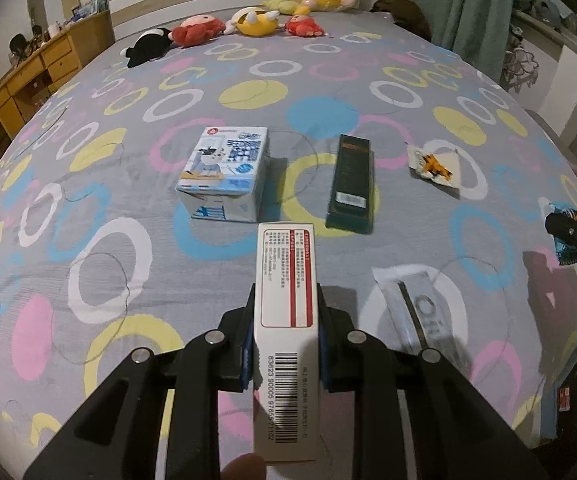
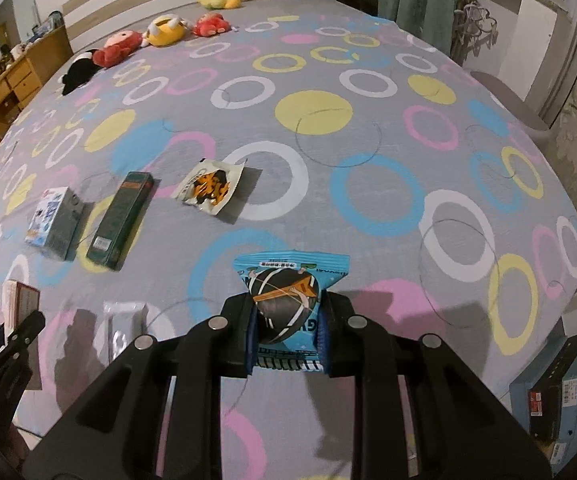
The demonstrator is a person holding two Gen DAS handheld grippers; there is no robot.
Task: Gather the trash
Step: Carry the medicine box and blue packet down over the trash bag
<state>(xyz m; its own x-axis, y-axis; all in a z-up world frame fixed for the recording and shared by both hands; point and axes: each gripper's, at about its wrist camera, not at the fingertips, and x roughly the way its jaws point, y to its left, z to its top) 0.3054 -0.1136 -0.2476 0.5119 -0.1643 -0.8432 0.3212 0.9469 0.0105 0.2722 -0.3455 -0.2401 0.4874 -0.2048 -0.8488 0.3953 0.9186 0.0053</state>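
Note:
My left gripper [image 1: 286, 312] is shut on a long white carton with a red label and barcode [image 1: 286, 320], held above the bed. My right gripper [image 2: 288, 320] is shut on a blue snack packet [image 2: 290, 292], also lifted off the bedspread. Lying on the bed are a blue-and-white milk carton [image 1: 222, 174], a dark green box [image 1: 350, 184], a white wrapper with orange print [image 1: 434, 164] and a clear plastic sleeve [image 1: 420, 312]. The right wrist view shows the same milk carton [image 2: 54, 222], green box [image 2: 122, 220] and white wrapper [image 2: 210, 188].
Several plush toys [image 1: 248, 20] line the head of the bed. A wooden desk [image 1: 36, 76] stands at the left, green curtains [image 1: 476, 4] at the back right. A box with a red label [image 2: 548, 404] sits beside the bed at lower right.

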